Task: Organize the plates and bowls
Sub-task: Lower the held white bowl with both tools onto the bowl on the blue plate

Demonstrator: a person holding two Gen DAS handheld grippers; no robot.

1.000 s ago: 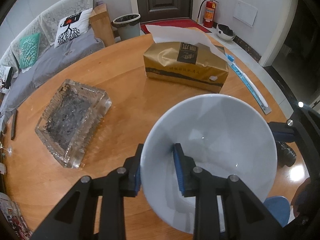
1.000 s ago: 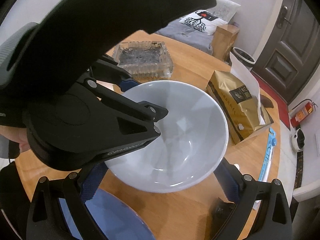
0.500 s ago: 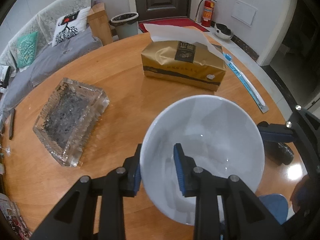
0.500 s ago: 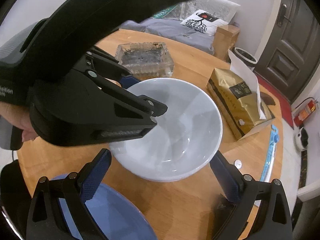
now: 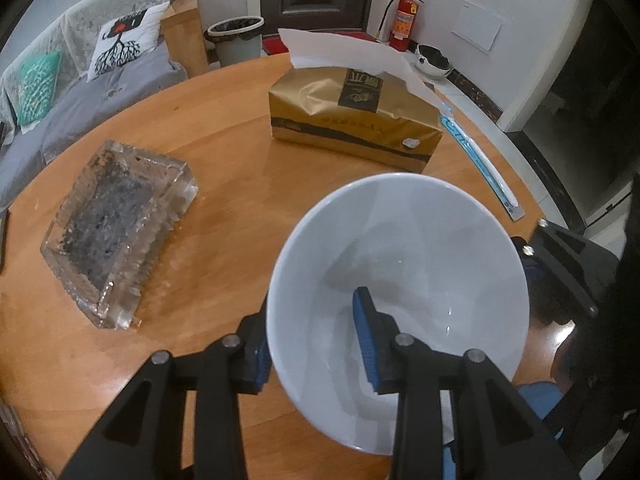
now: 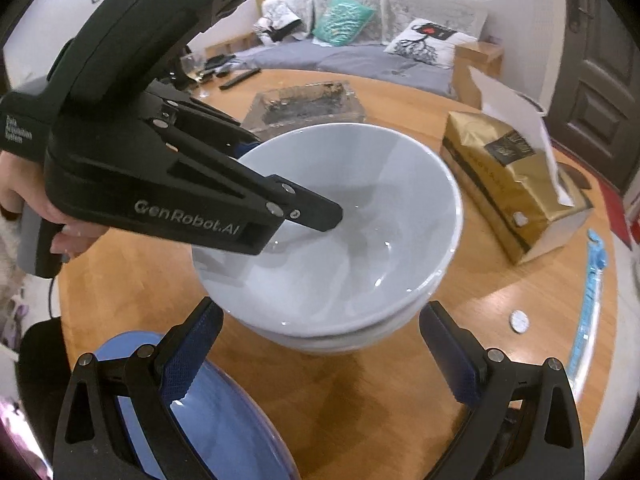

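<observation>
Risk of chipping or toppling: white bowl [image 6: 360,216] pinched by one wall only in the left hand-held gripper [image 5: 316,344], one blue pad [image 5: 366,332] inside the bowl, the other outside against the wall, so a hasty release or a tilt at set-down could knock rim against rim. Seen in the right wrist view resting in, or just above, a second white bowl [image 6: 352,340] beneath it; full seating cannot be told from either view. Possible jam or rocking if the upper bowl sits askew in the lower one. Further hazard from withdrawal: inner finger dragged sideways across the wall could lift or slide the stack toward the gold tissue pack [image 5: 352,120] near the far edge of the tabletop [image 5: 224,152], or toward the glass ashtray [image 5: 116,232] toward the left edge. Right hand-held gripper [image 6: 320,360] spread wide, holding nothing, pads on either side of the bowl stack at the near side and not touching it; sudden closing or forward travel could strike the lower bowl. Blue plate [image 6: 208,432] directly under the right hand-held gripper at the near edge of the tabletop, just beside the stack; contact likely if lowered carelessly. Coin [image 6: 519,322] and blue toothbrush package [image 6: 592,280] toward the right edge, well apart from the bowls.
</observation>
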